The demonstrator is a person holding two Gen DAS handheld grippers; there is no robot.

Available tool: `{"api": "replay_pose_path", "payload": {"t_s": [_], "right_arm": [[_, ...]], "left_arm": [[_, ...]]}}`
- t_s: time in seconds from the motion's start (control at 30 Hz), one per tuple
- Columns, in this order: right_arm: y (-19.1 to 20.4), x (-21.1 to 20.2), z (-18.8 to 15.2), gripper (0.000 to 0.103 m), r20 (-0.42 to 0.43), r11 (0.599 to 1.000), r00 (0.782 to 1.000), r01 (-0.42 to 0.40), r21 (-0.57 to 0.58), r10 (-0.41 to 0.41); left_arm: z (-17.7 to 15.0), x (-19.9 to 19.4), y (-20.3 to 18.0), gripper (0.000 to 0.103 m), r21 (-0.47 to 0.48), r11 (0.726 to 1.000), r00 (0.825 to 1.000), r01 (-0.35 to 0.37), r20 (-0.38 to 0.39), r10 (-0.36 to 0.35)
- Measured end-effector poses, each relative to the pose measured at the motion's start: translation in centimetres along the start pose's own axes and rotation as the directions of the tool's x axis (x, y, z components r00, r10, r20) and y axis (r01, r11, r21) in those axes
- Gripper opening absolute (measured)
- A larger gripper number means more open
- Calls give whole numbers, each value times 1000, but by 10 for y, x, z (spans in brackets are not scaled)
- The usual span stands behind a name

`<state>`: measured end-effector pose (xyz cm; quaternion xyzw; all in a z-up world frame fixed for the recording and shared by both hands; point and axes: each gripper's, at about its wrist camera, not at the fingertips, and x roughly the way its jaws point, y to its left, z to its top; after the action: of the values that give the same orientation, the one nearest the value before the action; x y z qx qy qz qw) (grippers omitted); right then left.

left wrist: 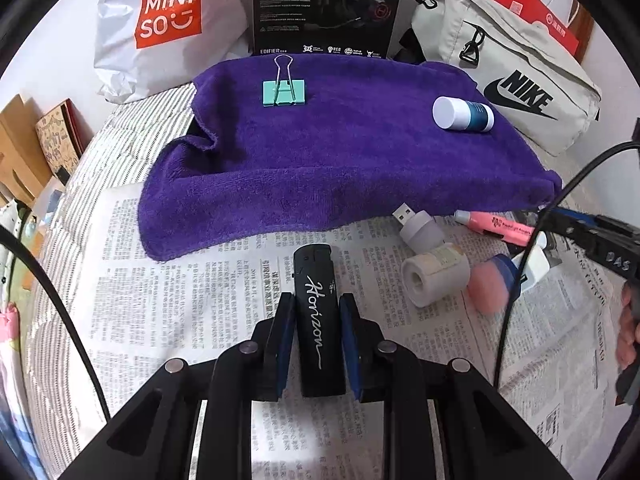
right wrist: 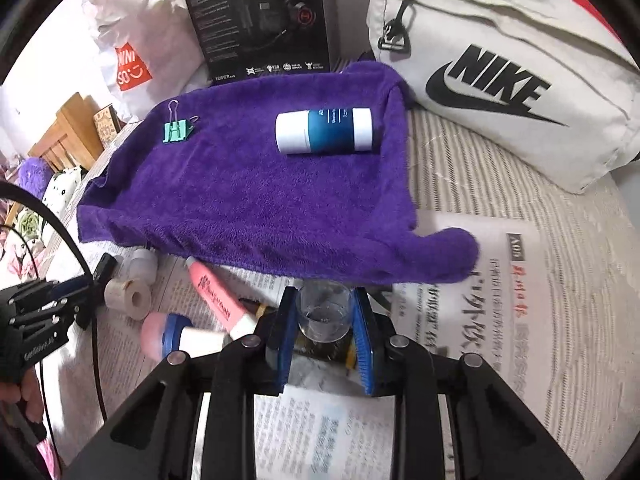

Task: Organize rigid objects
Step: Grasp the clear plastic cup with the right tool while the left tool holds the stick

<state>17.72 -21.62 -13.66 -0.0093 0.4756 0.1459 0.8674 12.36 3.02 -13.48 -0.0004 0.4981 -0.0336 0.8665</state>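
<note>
**Both grippers loaded, the towel waiting**

Nearest the left wrist camera, the left gripper (left wrist: 316, 320) has its fingers (left wrist: 285, 344) clamped on a black lighter (left wrist: 318, 320) with "Horizon" in white script – the lighter stands between the blue pads, its top end poking forward over the newspaper (left wrist: 160, 300). On the other side, the right gripper (right wrist: 325, 328) has its fingers (right wrist: 366, 340) drawn in around a small clear glass (right wrist: 324, 312); the pads look to be touching its sides, though the glass is transparent and the contact is hard to confirm.

Sorting is partly done. Up on the purple towel (left wrist: 340, 160) a green binder clip (left wrist: 284, 92) and a white-and-blue bottle (left wrist: 464, 114) (lying on its side) sit well apart. Down on the newspaper, near the towel's front edge, are a USB plug (left wrist: 420, 226), a roll of tape (left wrist: 434, 274), a pink highlighter (left wrist: 496, 224) and a pink-tipped brush (left wrist: 492, 284). All of it rests on a bed with a striped cover (left wrist: 132, 136), not a desk.

My reading: this is the pickup stage, with each hand taking one rigid item off the newspaper. The next move likely calls for carrying both forward onto bare towel, between or beside the clip and the bottle, and setting them down apart. The glass wants a firm but gentle squeeze and a level carry – it could slip from the pads. The lighter needs only a low, flat release so it does not roll off the towel's sloping front edge.
</note>
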Motion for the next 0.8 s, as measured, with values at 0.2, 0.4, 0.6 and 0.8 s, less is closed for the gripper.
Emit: {"api": "replay_pose_path", "payload": {"t_s": [0.2,0.4,0.6,0.8], "right_arm": [[-10,-21,-16,27,0,1000,1000,23,1,-23],[-16,-31,-37,27,-3,1000,1000,12,18,-12],[-12,-31,-43,27,-6,1000,1000,-10,20,10],[-8,-38,-36,27,10,1000,1000,-24,4,24]], "left_arm": [[-3,1,1,22,21,1000,1000,-12,-11,13],[-3,3,-3,22,24,999,999,-34,16,33],[0,2,0,21,19,1000,1000,-14,2,14],[2,-10,3,21,11,1000,1000,-2,10,2]]}}
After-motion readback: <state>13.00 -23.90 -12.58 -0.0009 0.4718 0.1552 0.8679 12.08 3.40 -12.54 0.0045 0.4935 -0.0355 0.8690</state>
